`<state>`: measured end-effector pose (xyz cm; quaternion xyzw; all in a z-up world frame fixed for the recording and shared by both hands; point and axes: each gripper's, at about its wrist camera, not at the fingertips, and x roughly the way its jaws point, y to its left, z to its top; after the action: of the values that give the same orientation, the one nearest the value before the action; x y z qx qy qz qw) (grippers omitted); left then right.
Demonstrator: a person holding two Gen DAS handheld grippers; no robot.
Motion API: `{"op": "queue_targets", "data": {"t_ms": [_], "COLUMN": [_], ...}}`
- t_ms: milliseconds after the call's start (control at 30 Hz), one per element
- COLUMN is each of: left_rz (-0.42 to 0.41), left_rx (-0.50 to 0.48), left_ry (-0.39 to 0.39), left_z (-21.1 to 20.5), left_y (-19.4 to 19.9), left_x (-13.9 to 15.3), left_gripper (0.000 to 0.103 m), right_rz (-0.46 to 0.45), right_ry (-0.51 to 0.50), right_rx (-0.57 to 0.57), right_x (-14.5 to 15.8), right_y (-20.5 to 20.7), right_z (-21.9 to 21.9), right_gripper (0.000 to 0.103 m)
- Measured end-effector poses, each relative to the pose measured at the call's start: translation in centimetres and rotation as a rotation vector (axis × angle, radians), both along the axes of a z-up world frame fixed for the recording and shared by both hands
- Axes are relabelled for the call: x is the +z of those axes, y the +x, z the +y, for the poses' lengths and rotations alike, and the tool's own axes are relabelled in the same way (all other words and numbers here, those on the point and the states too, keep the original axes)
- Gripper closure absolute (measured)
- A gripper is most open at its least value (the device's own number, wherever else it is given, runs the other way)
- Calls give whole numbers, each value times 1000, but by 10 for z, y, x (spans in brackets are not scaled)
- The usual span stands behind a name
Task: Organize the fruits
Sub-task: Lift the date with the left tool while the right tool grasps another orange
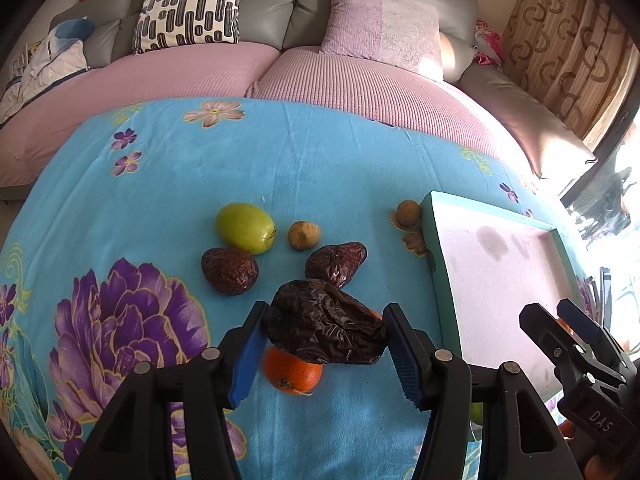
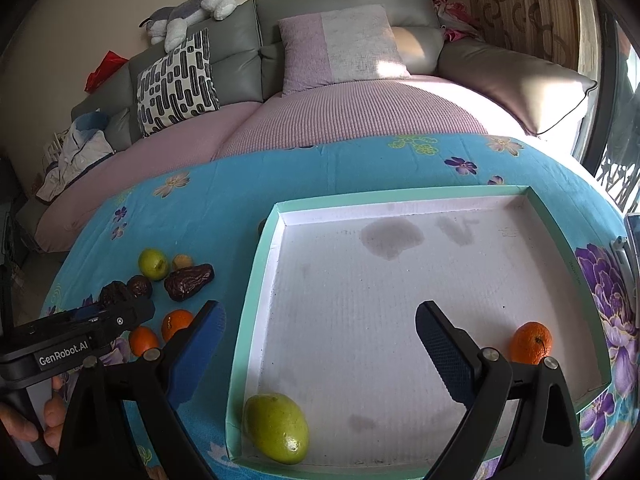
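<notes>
My left gripper [image 1: 326, 320] is shut on a dark wrinkled date [image 1: 320, 332], held just above the blue flowered cloth [image 1: 300, 160]. Under it lies a tangerine [image 1: 292, 374]. Beyond them sit two reddish dates [image 1: 229, 270] [image 1: 336, 264], a green fruit [image 1: 245, 227] and a small tan fruit [image 1: 304, 235]. My right gripper [image 2: 322, 320] hangs open over the white tray [image 2: 380, 288], nothing between its fingers. In the tray lie a green fruit [image 2: 277, 428] at the near left corner and a tangerine [image 2: 532, 343] at the right.
Another tan fruit [image 1: 408, 213] with loose peel rests against the tray's green rim [image 1: 436, 264]. Two tangerines [image 2: 177, 323] [image 2: 143, 340] lie left of the tray. A sofa with pillows [image 2: 340, 44] stands behind the table. A hand [image 2: 48, 420] holds the left gripper.
</notes>
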<state>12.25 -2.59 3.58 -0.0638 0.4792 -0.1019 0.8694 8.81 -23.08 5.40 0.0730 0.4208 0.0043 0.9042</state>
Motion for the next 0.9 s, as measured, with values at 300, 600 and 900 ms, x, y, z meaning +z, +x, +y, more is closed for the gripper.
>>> {"op": "queue_targets", "data": {"t_ms": [300,600,900], "left_rz": [-26,-34,-2], "left_rx": [3,33,48], "left_ry": [-4,-19,-18], "left_z": [0,14,22], "left_y": [31,48,49], "left_x": [8,13,1], "left_gripper": [42,42,42], "right_rz": [-26,-56,-32], "right_ry": [15,41,123], "right_rx": [31,51,104], "right_x": [-1,-5,-14], "right_y": [21,39,45], "right_z": [2,7,15], "right_gripper": [7,7,16]}}
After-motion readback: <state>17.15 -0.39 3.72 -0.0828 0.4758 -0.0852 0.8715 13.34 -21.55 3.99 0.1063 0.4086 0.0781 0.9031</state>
